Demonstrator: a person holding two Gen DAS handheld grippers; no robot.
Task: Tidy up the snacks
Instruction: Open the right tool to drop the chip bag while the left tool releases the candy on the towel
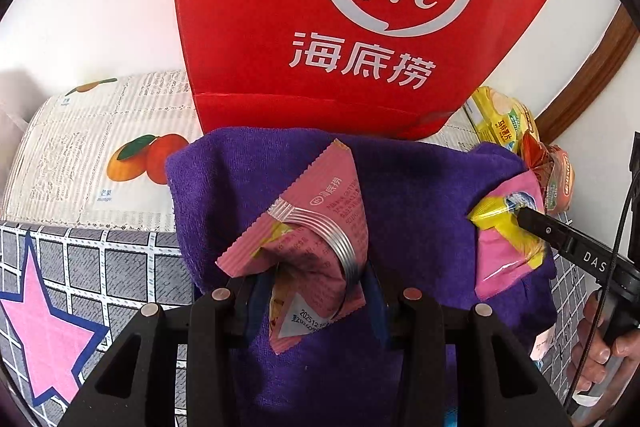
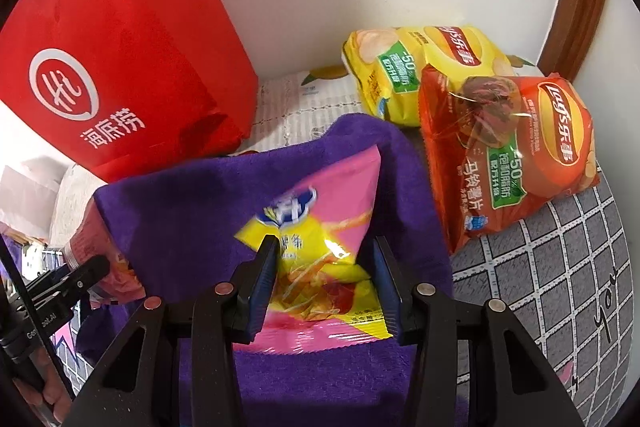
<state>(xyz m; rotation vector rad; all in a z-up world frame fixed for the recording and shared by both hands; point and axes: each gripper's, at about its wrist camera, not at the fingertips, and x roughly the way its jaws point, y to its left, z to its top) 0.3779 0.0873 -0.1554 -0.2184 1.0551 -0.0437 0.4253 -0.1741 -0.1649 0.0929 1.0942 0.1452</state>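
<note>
Two snack packets, one in each gripper, over the purple towel (image 1: 420, 187).

Left wrist view: left gripper (image 1: 316, 291) pinches the pink Haidilao sachet (image 1: 316, 227), stamped 2025; set it flat before letting go. Right wrist view: right gripper (image 2: 326, 279), jaws narrow, clasps the pink-and-yellow snack bag (image 2: 320, 227) on the towel; Lay's chip bags (image 2: 508, 151) lie beside the red Haidilao bag (image 2: 120, 47).

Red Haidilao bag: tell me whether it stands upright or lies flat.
Upright. The red Haidilao bag stands on its base against the white wall behind the purple towel, its logo face vertical. Whether its top is open cannot be told.
</note>
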